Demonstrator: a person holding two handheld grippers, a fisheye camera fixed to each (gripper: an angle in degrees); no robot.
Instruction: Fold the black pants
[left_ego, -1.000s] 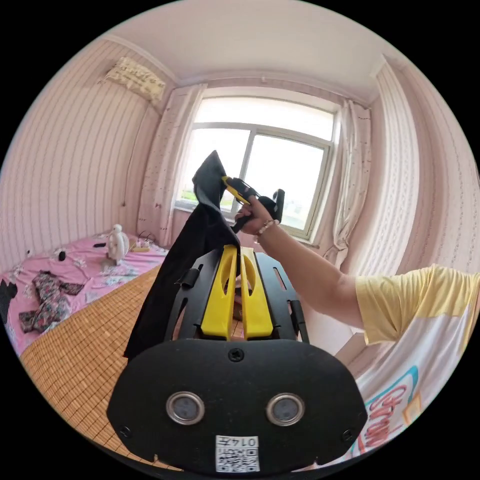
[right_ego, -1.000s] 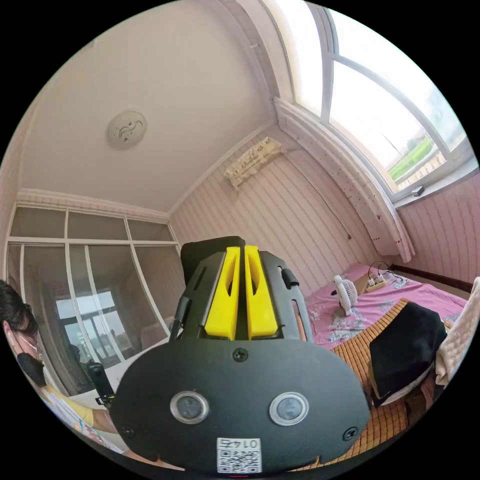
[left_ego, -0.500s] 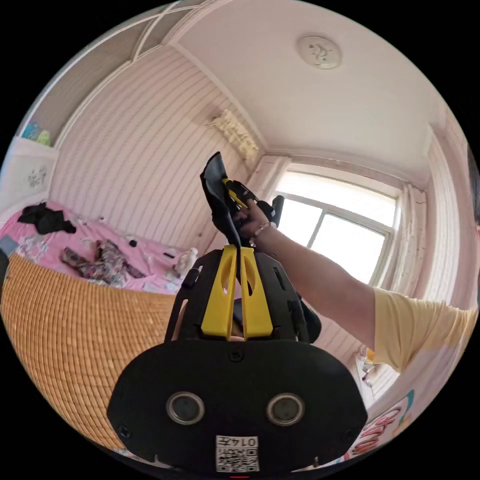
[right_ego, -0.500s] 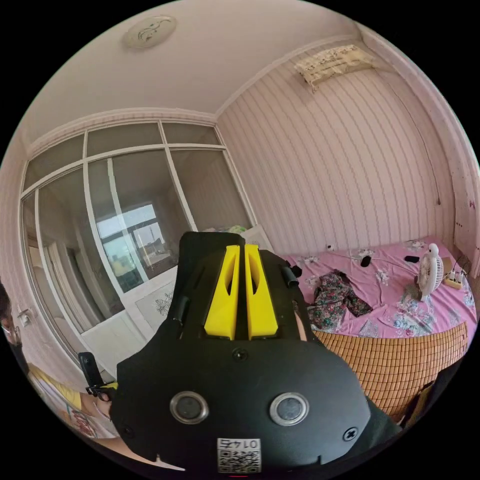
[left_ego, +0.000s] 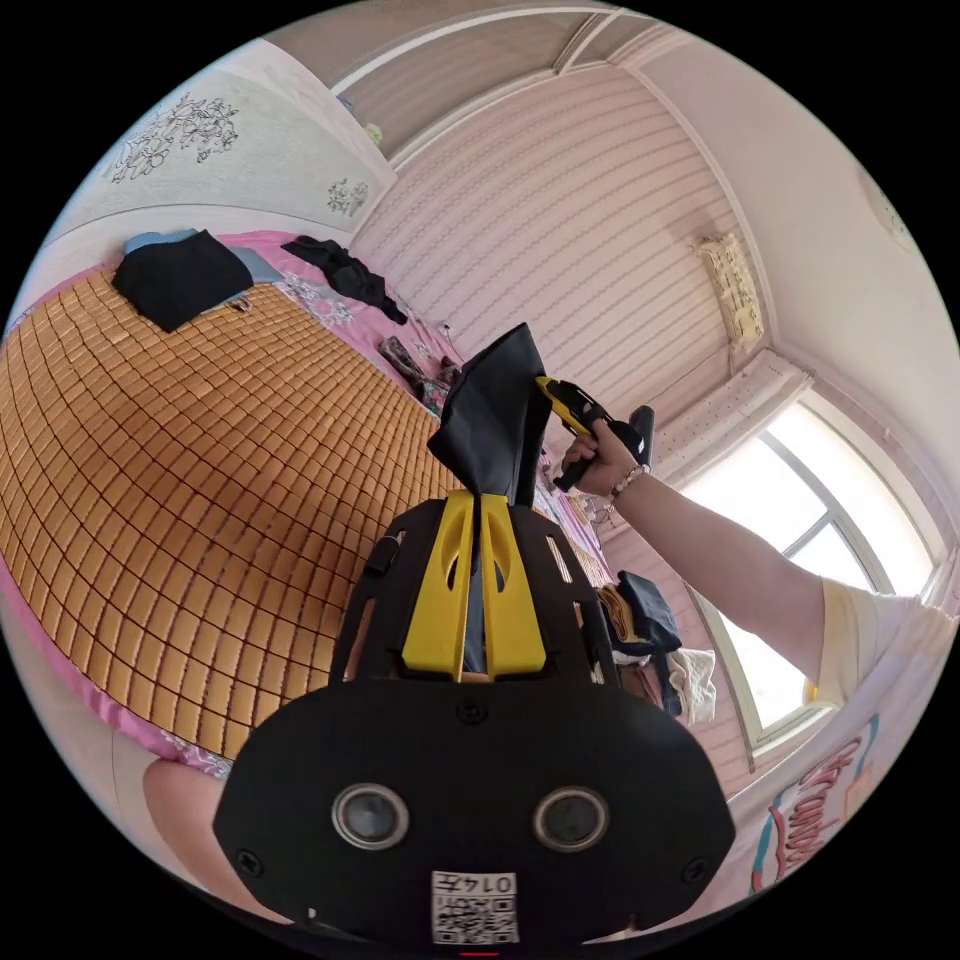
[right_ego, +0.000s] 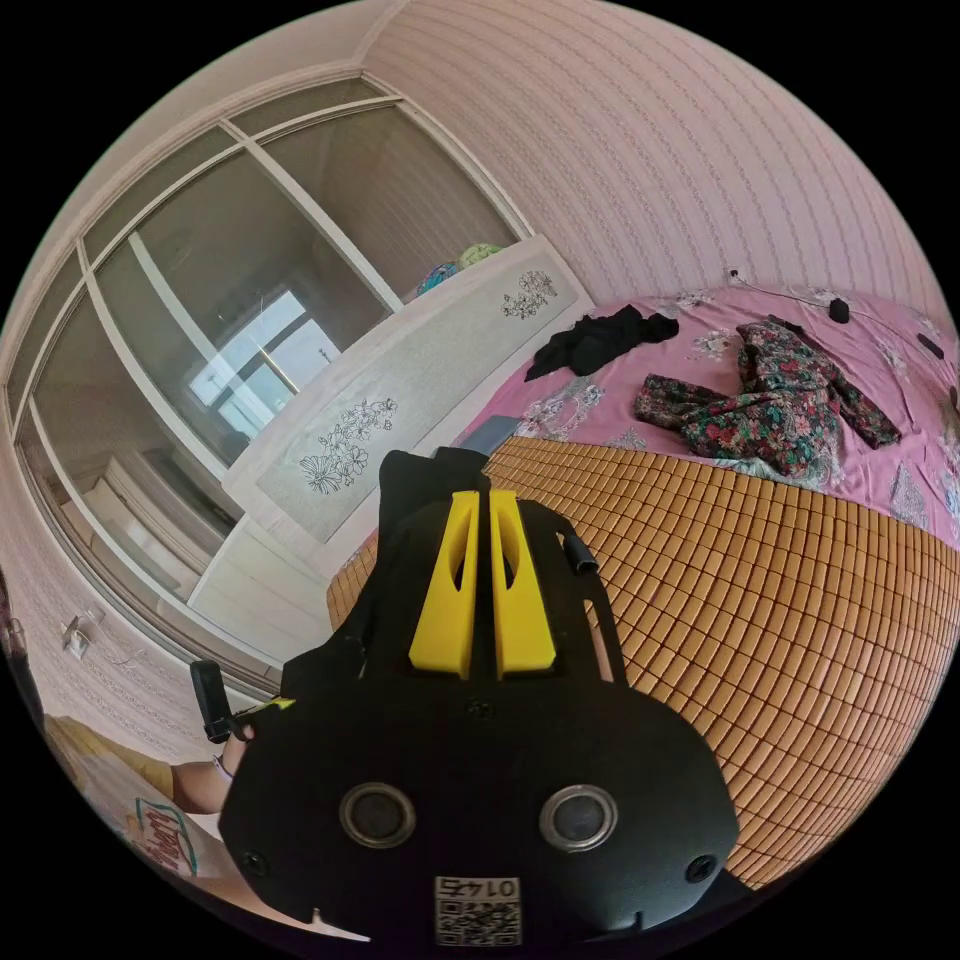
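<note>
- Left gripper view: person's arm (left_ego: 720, 560) extends outward, its hand (left_ego: 600, 468) holding the right gripper (left_ego: 552, 392) raised.
- Black pants (left_ego: 492, 422) stretch between grippers above the woven mat (left_ego: 200, 470).
- Left gripper (left_ego: 474, 505): jaws clamped on pants.
- Right gripper: jaws clamped on pants.

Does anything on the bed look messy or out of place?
Yes. A floral garment and a black one lie crumpled on the pink sheet, beyond the woven mat. Nothing looks spilled or damaged.
</note>
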